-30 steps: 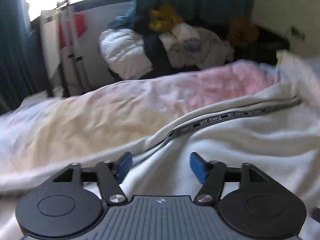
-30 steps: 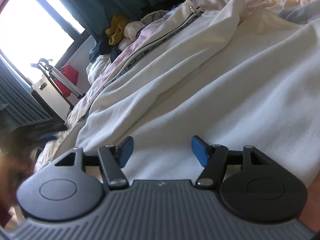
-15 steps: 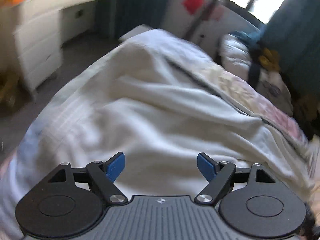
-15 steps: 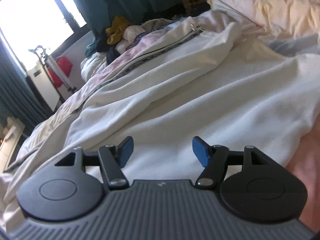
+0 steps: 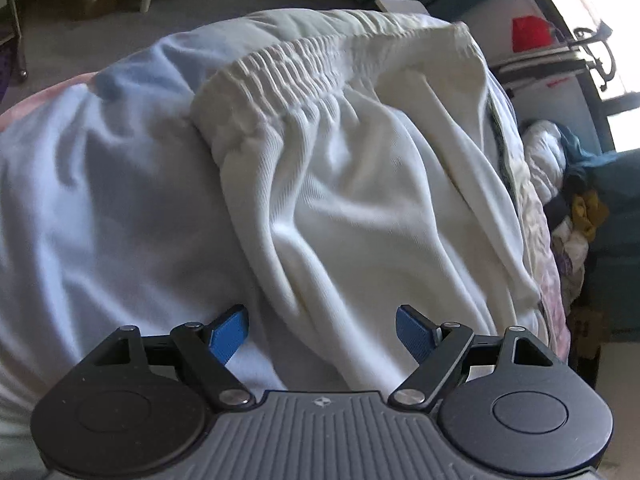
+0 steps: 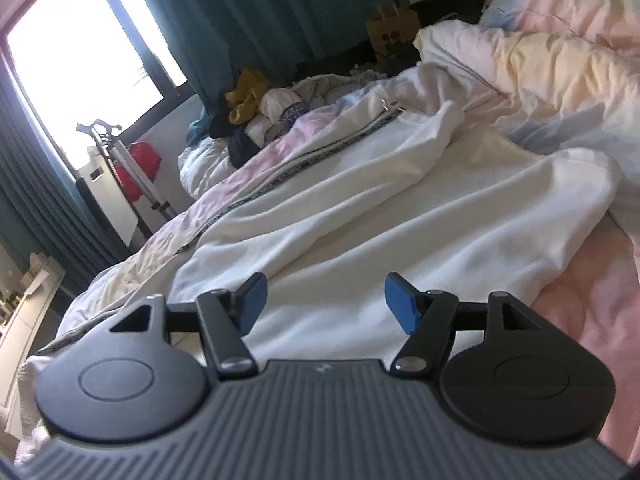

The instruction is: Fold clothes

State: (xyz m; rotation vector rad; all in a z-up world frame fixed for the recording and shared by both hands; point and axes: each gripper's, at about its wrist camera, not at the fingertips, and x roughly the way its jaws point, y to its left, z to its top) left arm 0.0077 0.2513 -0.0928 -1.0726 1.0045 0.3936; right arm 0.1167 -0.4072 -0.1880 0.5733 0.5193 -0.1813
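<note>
Left gripper (image 5: 322,334): jaws wide, empty, above soft ribbed white trousers (image 5: 360,200). Gathered elastic waistband (image 5: 288,76) far ahead at bed edge, grey floor (image 5: 80,36) beyond. Right gripper (image 6: 322,308): jaws apart, empty; white fabric beneath, rumpled pastel duvet (image 6: 560,60) beyond right.

One white garment (image 5: 360,200) with a single gathered elastic waistband (image 5: 304,68) lies on one bed (image 5: 80,220), and one dark printed stripe (image 6: 280,176) runs along its side. Two grippers show, the left gripper (image 5: 322,332) and the right gripper (image 6: 324,306), each with two blue fingers (image 5: 228,334), four in all. Beyond the bed sit one heap of mixed laundry (image 6: 260,116) with one mustard-yellow piece on top (image 6: 246,94), one red item (image 6: 140,160) by the one bright window (image 6: 80,52), one brown paper bag (image 6: 392,30), and one pastel duvet (image 6: 560,60).
</note>
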